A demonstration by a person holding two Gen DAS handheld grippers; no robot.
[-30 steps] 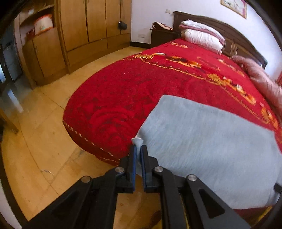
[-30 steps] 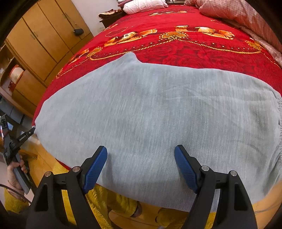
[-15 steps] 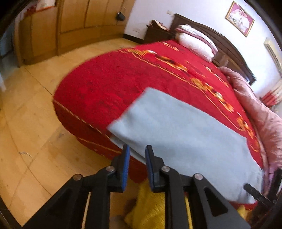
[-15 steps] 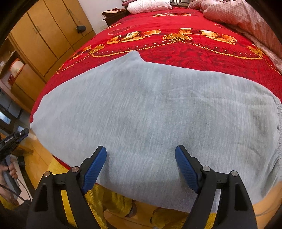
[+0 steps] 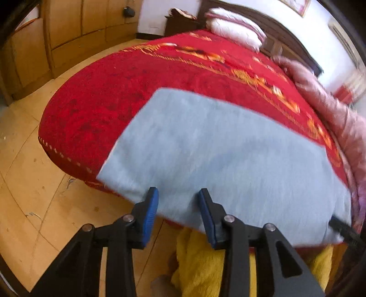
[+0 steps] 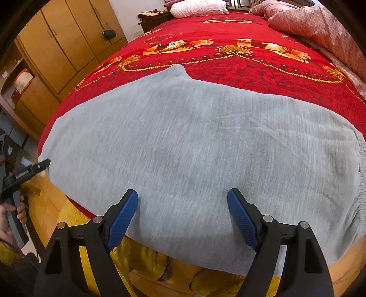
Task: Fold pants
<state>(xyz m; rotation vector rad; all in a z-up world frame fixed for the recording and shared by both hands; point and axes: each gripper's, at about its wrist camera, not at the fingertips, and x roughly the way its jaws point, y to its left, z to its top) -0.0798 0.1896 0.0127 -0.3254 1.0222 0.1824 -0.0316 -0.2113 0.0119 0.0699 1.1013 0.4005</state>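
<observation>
1. Grey pants (image 6: 194,146) lay flat on the red bedspread (image 6: 228,68) at the foot of the bed, near edge draping over the bed edge toward 6 o'clock. Appeared already folded lengthwise, one leg on the other; a pointed bit, likely the crotch, stuck out at 12 o'clock in the right wrist view.
2. Waistband, gathered elastic, sat at about 3 o'clock in the right view; leg hems at about 9 o'clock.
3. Fabric looked like soft fleece or knit: light, limp, no stiffness, not slippery, not fragile. Judged it would sag and drag on the fuzzy bedspread if lifted by one point only.
4. Best hold, as a judgement: pinch both layers at the hem corners or the waistband corners, one corner per gripper, then carry across.
5. Left gripper (image 5: 178,198) hovered just off the near edge of the pants (image 5: 217,155), fingers (image 5: 152,203) spread, holding nothing. View was motion-blurred.
6. Right gripper (image 6: 183,201) sat over the near edge mid-length, fingers (image 6: 240,212) spread wide, nothing pinched.
7. Left gripper also showed at 9 o'clock in the right view, held in the person's hand (image 6: 13,212).
8. Yellow clothing (image 6: 146,258) on the person showed below the bed edge; wooden wardrobe (image 6: 68,45) at 10 o'clock, pillow (image 6: 196,8) at 12.
</observation>
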